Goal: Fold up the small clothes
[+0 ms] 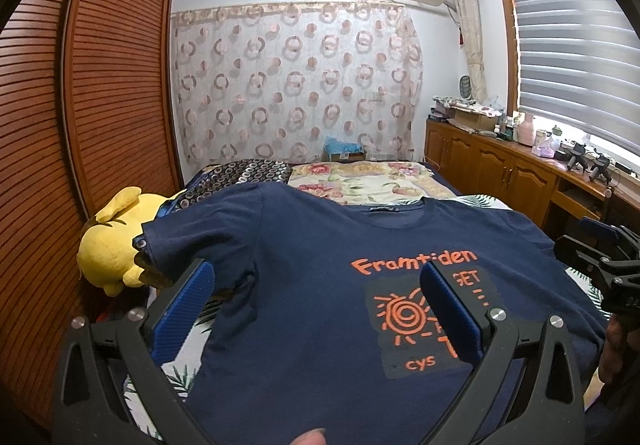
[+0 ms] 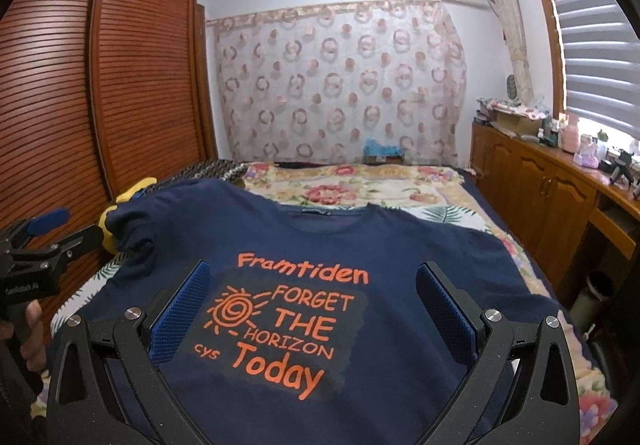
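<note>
A navy T-shirt (image 1: 304,285) (image 2: 400,245) with orange print lies spread face up on the bed, collar toward the far side. My left gripper (image 1: 316,273) hovers open over its left half, with nothing between its blue pads. Over the printed chest my right gripper (image 2: 312,273) also stands open and holds nothing. The shirt's left sleeve (image 1: 180,241) drapes toward a yellow plush toy. Each gripper shows at the edge of the other's view: the right gripper (image 1: 592,257) at the right, the left gripper (image 2: 48,233) at the left.
A yellow plush toy (image 1: 108,249) sits at the bed's left edge beside a slatted wooden wardrobe (image 1: 100,85). A floral quilt (image 2: 352,185) and patterned pillow (image 1: 248,171) lie beyond the shirt. Wooden cabinets (image 2: 540,185) with clutter line the right wall under the window.
</note>
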A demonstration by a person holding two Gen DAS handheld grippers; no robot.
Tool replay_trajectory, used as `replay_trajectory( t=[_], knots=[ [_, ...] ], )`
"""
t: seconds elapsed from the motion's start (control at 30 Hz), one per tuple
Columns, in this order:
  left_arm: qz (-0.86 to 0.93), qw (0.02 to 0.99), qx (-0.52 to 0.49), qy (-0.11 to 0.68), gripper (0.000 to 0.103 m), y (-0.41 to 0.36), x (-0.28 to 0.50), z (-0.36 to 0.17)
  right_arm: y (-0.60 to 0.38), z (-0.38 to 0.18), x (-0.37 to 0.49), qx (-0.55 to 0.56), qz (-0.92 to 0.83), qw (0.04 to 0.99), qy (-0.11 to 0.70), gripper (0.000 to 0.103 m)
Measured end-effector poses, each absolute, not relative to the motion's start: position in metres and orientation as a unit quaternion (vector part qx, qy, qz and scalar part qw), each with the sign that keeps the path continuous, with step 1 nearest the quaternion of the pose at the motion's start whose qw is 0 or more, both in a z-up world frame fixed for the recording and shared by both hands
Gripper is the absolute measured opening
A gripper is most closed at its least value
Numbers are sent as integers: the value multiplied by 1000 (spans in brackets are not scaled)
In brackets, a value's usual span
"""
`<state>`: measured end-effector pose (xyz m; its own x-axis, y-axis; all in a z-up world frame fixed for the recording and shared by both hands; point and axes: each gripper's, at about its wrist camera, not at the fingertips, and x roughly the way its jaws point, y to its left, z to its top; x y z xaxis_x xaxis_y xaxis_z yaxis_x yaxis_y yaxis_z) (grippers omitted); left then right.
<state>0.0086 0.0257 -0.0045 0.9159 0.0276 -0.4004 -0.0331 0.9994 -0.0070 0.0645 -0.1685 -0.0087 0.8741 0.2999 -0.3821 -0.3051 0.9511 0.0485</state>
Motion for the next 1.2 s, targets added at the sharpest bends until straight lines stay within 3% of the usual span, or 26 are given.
replay_trajectory(
  t=[1.2],
  knots=[
    [16, 958, -24, 287, 102, 171, 77, -38, -100, -50, 126, -65, 235, 939, 244, 103]
  ],
)
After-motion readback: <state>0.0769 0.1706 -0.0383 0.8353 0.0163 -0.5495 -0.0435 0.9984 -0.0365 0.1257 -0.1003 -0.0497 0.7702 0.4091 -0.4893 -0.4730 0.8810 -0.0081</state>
